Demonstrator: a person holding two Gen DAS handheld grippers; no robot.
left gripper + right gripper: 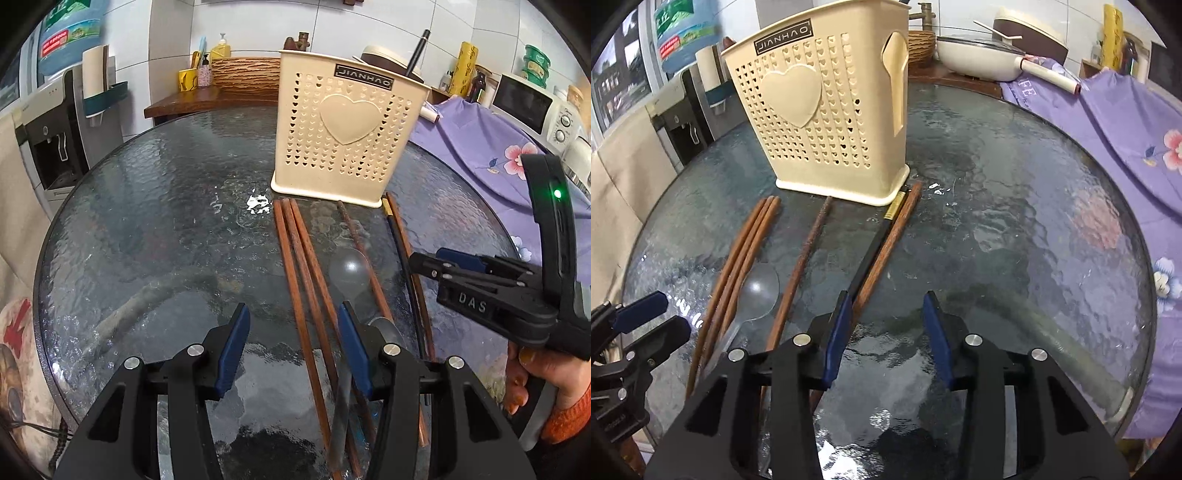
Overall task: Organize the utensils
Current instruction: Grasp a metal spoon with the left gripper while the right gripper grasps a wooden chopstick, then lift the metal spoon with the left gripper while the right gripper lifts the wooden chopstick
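Utensils lying loose in front of cream holder (343, 133) on glass table (147, 221); both grippers hovering w/ jaws apart, gripping nothing.

Items, all placed rel. to holder: 3 brown chopsticks (299, 273) lying together at its front left; clear spoon (759, 291) and dark chopstick (803, 262) lying in front of its middle; black chopstick (875, 243) plus brown one at its front right corner. Left gripper (293, 350) hovering nearer the camera than the spoon; right gripper (886, 339) hovering to the right of the black chopstick's near end.
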